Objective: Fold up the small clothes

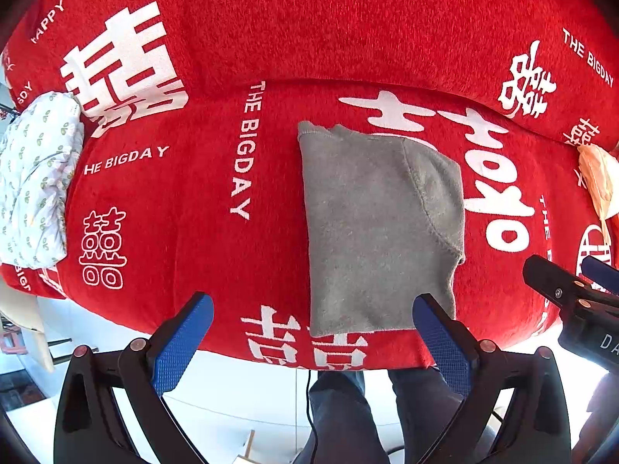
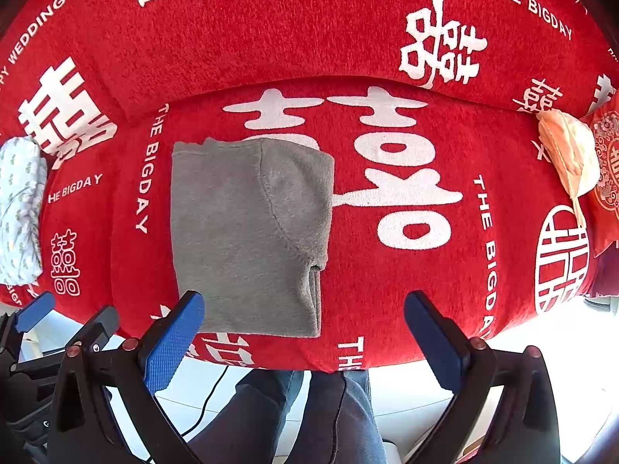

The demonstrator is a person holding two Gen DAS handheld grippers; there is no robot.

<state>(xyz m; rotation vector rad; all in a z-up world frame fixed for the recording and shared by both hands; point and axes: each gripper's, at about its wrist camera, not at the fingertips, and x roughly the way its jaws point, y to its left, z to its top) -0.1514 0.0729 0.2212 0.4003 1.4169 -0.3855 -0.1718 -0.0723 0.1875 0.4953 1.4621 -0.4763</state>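
A red blanket (image 1: 348,38) printed with white characters and words covers the surface, which looks like a sofa seat and back. On it lies a grey garment (image 1: 371,232), folded into a neat rectangle near the front edge. A white patterned cloth (image 1: 35,178) sits bunched at the far left, well apart from the grey garment, and a peach cloth (image 2: 568,154) lies at the far right beside a red cushion (image 2: 607,178). Nothing lies between the fingers and the garment.

The left gripper (image 1: 313,332) has its blue-padded fingers (image 1: 182,344) spread wide and holds nothing. The right gripper (image 2: 303,328) is likewise wide apart and empty.

The person's legs (image 2: 309,417) show below the sofa edge, cut off by the frame. What kind of garment the grey one is cannot be told.
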